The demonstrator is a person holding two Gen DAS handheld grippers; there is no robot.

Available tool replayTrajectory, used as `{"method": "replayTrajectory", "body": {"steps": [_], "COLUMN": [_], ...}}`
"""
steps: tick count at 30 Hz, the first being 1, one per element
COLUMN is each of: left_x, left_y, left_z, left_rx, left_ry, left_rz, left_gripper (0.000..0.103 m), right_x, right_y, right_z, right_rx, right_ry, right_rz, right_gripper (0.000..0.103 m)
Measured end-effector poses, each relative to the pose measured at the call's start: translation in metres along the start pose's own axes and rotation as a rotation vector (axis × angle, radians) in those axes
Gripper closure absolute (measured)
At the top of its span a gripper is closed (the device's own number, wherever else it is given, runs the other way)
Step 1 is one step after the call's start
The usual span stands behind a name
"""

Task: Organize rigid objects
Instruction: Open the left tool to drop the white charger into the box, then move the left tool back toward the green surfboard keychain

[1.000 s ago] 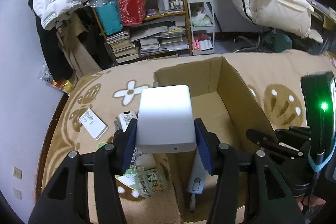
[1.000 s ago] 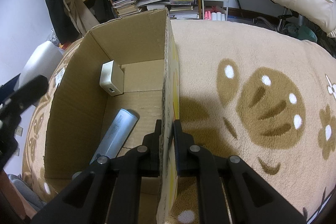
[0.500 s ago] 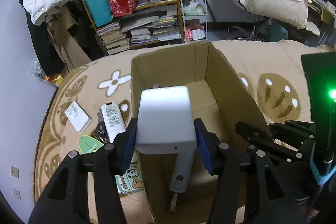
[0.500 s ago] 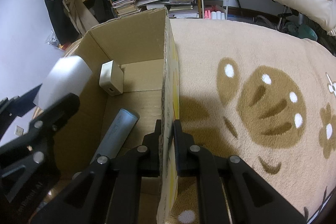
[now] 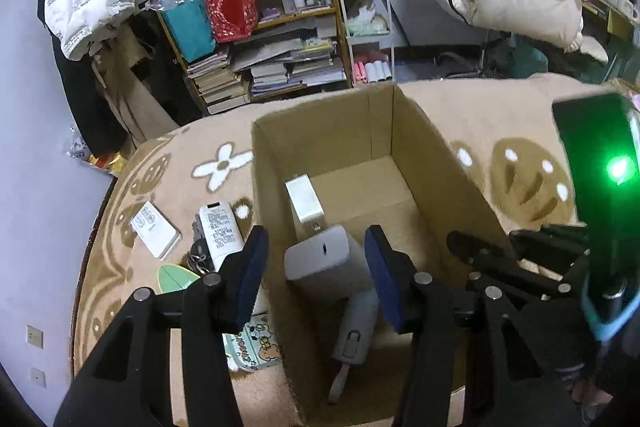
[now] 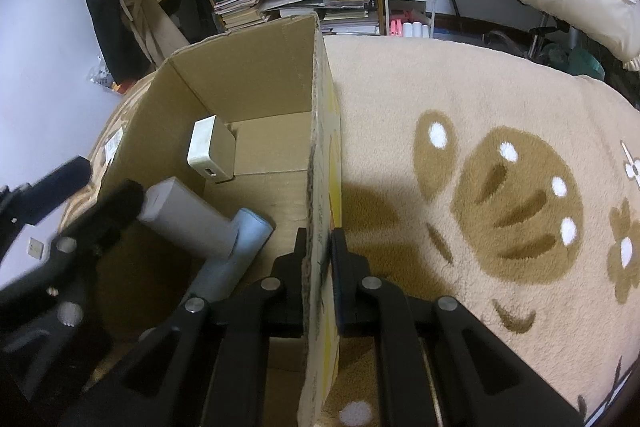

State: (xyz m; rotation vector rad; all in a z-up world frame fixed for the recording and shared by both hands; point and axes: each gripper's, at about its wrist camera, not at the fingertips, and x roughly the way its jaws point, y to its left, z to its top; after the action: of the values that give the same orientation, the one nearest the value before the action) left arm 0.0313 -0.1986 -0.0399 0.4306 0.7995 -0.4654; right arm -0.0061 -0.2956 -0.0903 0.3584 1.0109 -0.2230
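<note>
Power bank (image 5: 326,261) apparently rests on half-hidden grey tube (image 5: 356,327); left gripper (image 5: 316,275) agape.

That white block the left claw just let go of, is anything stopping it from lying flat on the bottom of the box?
Yes. The white block lies tilted inside the cardboard box, propped on the pale blue cylinder beneath it, so it is not flat on the floor. The left gripper is open above it.
</note>
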Motion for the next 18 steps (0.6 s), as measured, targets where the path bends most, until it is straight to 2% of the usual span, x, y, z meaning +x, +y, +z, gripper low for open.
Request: {"method": "replayTrajectory", "body": {"steps": [2, 4, 9, 11, 12, 14, 18], "left_x": [-0.006, -0.016, -0.036, -0.041, -0.042, -0.043, -0.032], "left_y": [0.004, 0.013, 0.042, 0.053, 0.058, 0.068, 0.090], "left_z": [0.001, 0.002, 0.006, 0.006, 0.005, 0.002, -0.011], "left_rx": [0.004, -0.008, -0.075, -0.075, -0.076, -0.072, -0.079], "left_ry": [-0.013, -0.030, -0.060, -0.070, -0.079, -0.093, -0.054], "left_rz": [0.018, 0.067, 0.085, 0.103, 0.108, 0.115, 0.138], "left_gripper": [0.054, 0.053, 0.027, 0.006, 0.002, 0.001, 0.001], "right_x": [-0.001, -0.001, 0.000, 0.000, -0.001, -0.001, -0.001], "right_y": [-0.001, -0.002, -0.004, -0.004, -0.005, -0.005, -0.005], "right_z": [0.000, 0.000, 0.001, 0.001, 0.001, 0.001, 0.001], "right_rx": [0.005, 0.001, -0.002, 0.001, 0.003, 0.003, 0.010], "right_ry": [0.001, 0.000, 0.003, 0.004, 0.005, 0.005, 0.007], "right_rz": [0.004, 0.003, -0.001, -0.001, 0.000, 0.001, 0.005], "right_gripper": [0.092, 0.092, 0.093, 0.093, 0.093, 0.093, 0.093]}}
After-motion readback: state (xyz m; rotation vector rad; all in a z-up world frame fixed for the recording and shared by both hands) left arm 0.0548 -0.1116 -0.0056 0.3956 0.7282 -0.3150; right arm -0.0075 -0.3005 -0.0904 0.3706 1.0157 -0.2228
